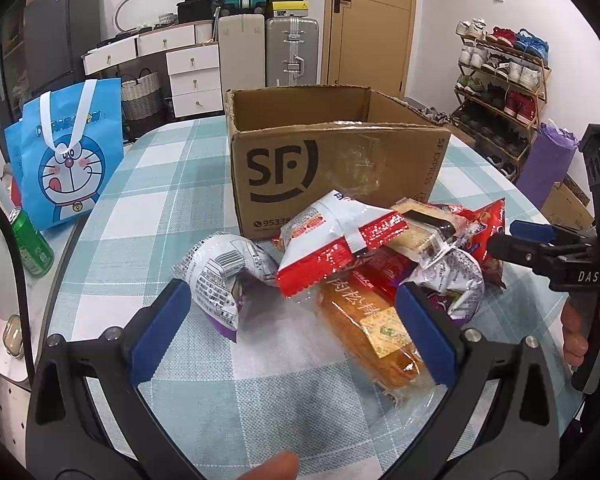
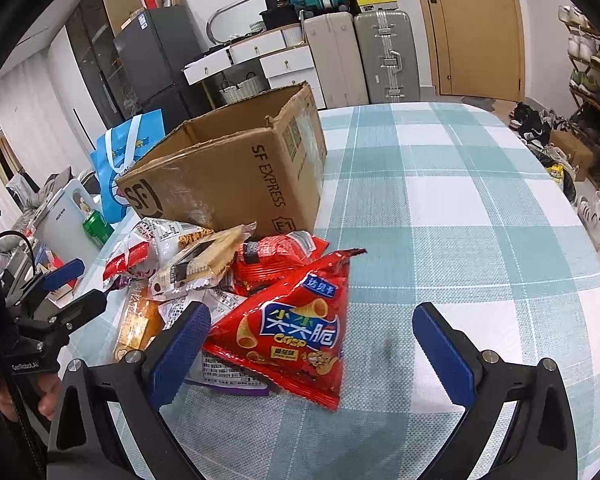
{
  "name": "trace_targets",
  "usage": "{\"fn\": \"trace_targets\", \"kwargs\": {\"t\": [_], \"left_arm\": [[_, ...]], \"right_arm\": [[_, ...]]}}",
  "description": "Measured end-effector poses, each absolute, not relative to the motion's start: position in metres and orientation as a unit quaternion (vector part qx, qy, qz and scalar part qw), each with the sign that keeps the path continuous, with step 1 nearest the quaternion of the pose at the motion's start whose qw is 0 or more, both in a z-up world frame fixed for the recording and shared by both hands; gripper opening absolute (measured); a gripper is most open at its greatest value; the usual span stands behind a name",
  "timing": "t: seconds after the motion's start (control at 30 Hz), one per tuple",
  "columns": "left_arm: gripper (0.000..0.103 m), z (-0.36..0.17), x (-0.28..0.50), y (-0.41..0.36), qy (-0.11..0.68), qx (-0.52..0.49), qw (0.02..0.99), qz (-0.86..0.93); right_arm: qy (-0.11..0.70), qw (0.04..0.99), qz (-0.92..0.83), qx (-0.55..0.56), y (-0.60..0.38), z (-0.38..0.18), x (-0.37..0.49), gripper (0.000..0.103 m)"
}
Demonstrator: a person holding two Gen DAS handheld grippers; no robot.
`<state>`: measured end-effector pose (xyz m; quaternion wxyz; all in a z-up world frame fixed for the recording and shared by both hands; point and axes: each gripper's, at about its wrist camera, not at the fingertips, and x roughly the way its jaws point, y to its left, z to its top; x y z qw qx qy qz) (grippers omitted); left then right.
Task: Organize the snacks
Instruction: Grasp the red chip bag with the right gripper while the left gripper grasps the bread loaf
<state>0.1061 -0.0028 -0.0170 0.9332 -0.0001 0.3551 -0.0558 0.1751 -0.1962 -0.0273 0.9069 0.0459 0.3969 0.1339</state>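
A pile of snack packets lies on the checked tablecloth in front of an open SF cardboard box (image 1: 332,160), also in the right wrist view (image 2: 236,176). The pile holds a red-and-white bag (image 1: 332,248), a bread stick in clear wrap (image 1: 364,328), a silver-and-purple bag (image 1: 220,276) and a red Crisp bag (image 2: 296,328). My left gripper (image 1: 292,328) is open just before the pile, with the bread stick by its right finger. My right gripper (image 2: 312,348) is open, with the Crisp bag between its fingers, untouched. It also shows at the right in the left wrist view (image 1: 512,236).
A blue Doraemon bag (image 1: 68,160) and a green can (image 1: 30,244) stand at the table's left edge. A shoe rack (image 1: 500,92) and purple roll (image 1: 548,160) stand off the right side. Checked tablecloth (image 2: 480,208) stretches right of the box.
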Motion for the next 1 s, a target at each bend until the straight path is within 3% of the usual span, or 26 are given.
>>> {"fn": "trace_targets", "kwargs": {"t": [0.3, 0.5, 0.67, 0.73, 1.0], "left_arm": [[0.102, -0.024, 0.107, -0.010, 0.366, 0.006, 0.928, -0.066], [0.102, -0.026, 0.107, -0.013, 0.369, 0.011, 0.927, -0.070], [0.102, -0.026, 0.106, -0.014, 0.370, 0.013, 0.926, -0.071], [0.102, -0.026, 0.106, -0.014, 0.370, 0.013, 0.926, -0.071], [0.102, -0.024, 0.106, -0.015, 0.372, 0.016, 0.925, -0.075]], "right_arm": [[0.416, 0.894, 0.147, 0.081, -0.191, -0.039, 0.181, 0.099], [0.422, 0.886, 0.166, 0.093, -0.193, -0.041, 0.182, 0.073], [0.422, 0.886, 0.175, 0.077, -0.187, -0.041, 0.179, 0.061], [0.418, 0.889, 0.173, 0.070, -0.187, -0.039, 0.177, 0.047], [0.384, 0.902, 0.181, 0.073, -0.193, -0.025, 0.167, 0.040]]}}
